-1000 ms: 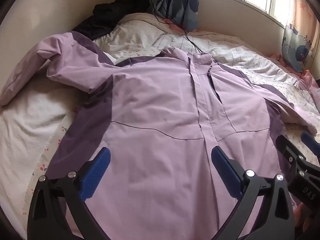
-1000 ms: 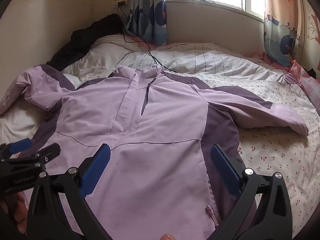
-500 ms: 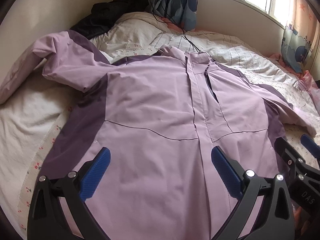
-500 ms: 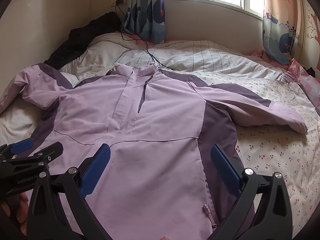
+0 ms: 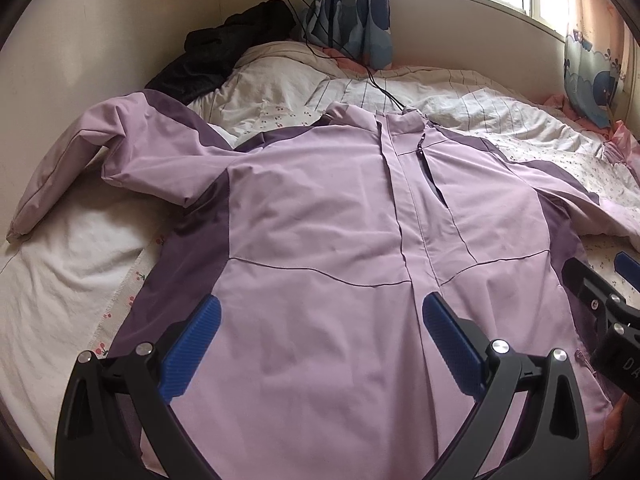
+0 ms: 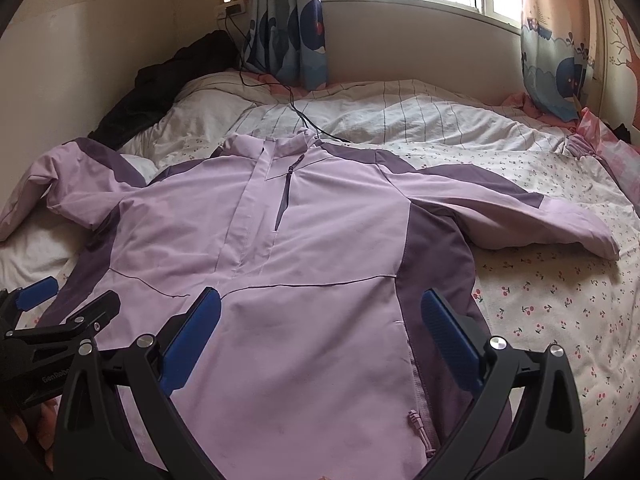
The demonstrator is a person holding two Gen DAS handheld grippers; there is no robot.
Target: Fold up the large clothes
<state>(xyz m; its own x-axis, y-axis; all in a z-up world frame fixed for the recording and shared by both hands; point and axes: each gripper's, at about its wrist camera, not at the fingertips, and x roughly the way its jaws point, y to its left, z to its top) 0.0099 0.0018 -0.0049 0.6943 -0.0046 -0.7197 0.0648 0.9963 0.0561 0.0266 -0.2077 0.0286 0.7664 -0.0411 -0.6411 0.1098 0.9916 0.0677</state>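
A lilac jacket (image 5: 320,216) with dark purple side panels lies flat, front up, on the bed, collar away from me; it also shows in the right wrist view (image 6: 312,240). Its left sleeve (image 5: 100,152) bends up against the wall. Its right sleeve (image 6: 520,220) stretches out to the right. My left gripper (image 5: 318,320) is open and empty above the lower left of the jacket. My right gripper (image 6: 320,316) is open and empty above the lower right, near the zipped pocket (image 6: 418,428). Each gripper shows at the edge of the other's view.
The bed (image 6: 560,300) has a cherry-print sheet and a striped quilt (image 6: 420,116) at the far side. A black garment (image 5: 224,52) lies in the far left corner. A black cable (image 5: 360,68) runs from the wall socket across the bedding. Walls bound left and far sides.
Both grippers have pulled back and tilted up a little, so more of the wall, socket and window shows. The jacket has not moved. Both stay open.
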